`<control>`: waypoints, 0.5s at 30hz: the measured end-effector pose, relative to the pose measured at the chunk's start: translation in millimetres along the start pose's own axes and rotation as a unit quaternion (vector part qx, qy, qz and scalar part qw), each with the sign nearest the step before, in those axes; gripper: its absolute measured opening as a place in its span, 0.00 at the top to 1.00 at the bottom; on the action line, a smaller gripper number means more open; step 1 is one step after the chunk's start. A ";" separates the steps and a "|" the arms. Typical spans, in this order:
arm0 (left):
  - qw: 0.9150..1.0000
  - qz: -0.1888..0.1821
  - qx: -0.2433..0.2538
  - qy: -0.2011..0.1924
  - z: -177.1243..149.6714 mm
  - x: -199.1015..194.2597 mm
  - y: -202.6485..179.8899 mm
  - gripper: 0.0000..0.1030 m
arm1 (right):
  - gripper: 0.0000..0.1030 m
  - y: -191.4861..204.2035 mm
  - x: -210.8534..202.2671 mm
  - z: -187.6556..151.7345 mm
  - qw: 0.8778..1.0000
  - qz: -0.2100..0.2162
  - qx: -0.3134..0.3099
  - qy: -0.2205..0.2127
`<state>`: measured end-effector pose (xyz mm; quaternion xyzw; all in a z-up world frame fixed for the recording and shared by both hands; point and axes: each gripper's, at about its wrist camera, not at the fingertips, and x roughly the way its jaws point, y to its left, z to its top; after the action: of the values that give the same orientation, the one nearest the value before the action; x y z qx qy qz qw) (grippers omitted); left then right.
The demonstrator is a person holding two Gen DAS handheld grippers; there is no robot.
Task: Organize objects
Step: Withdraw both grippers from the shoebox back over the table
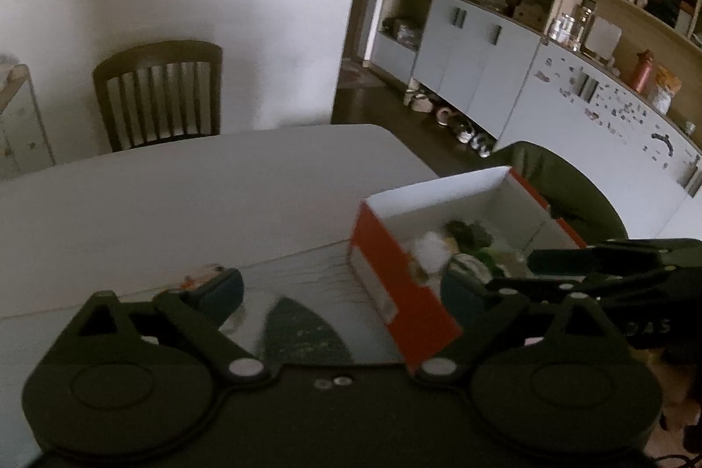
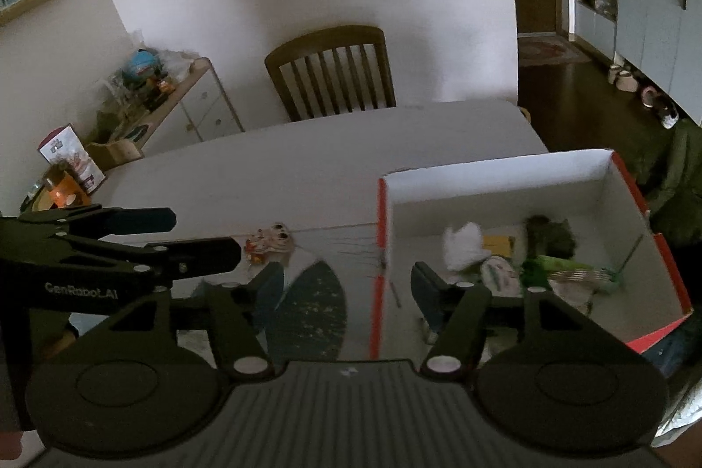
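Orange outside and white inside, the open box stood on the pale surface, a small figurine left of it and a slatted wooden chair behind. "CenRobot_AI" was printed on the left hand-held gripper. The box's jumbled white and green things lay just beyond the right hand-held gripper; both grippers gaped, holding nothing.
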<state>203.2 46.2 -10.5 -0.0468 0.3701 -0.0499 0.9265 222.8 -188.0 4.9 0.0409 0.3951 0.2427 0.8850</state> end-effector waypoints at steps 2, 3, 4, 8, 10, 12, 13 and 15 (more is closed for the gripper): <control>1.000 0.004 -0.003 -0.001 -2.1 -3.1 12.7 0.01 | 0.29 9.1 4.8 0.7 1.000 0.001 -0.002 0.000; 1.000 0.006 -0.003 -0.002 -3.6 -4.6 18.8 0.01 | 0.29 13.7 7.3 1.2 1.000 0.003 -0.002 0.001; 1.000 0.008 -0.002 -0.002 -5.0 -5.3 24.0 0.01 | 0.28 18.1 10.0 1.7 1.000 0.004 -0.003 0.002; 1.000 0.012 -0.004 -0.004 -10.3 -8.0 47.1 0.01 | 0.25 38.8 20.5 3.7 1.000 0.005 -0.014 0.003; 1.000 0.013 -0.010 -0.006 -13.3 -8.5 58.4 0.01 | 0.23 49.3 26.9 4.4 1.000 0.006 -0.018 0.005; 1.000 0.015 -0.014 -0.011 -15.8 -8.9 69.4 0.01 | 0.23 58.9 33.4 4.9 1.000 0.007 -0.022 0.006; 1.000 0.017 -0.016 -0.015 -17.1 -8.8 74.4 0.01 | 0.23 63.6 36.8 5.4 1.000 0.007 -0.024 0.005; 0.999 0.018 -0.018 -0.024 -19.7 -8.7 84.3 0.01 | 0.21 72.5 42.9 6.2 1.000 0.004 -0.028 0.003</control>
<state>188.2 129.8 -29.2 -0.0579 0.3489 -0.0250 0.9350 223.0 -103.8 -0.8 0.0168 0.3910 0.2570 0.8836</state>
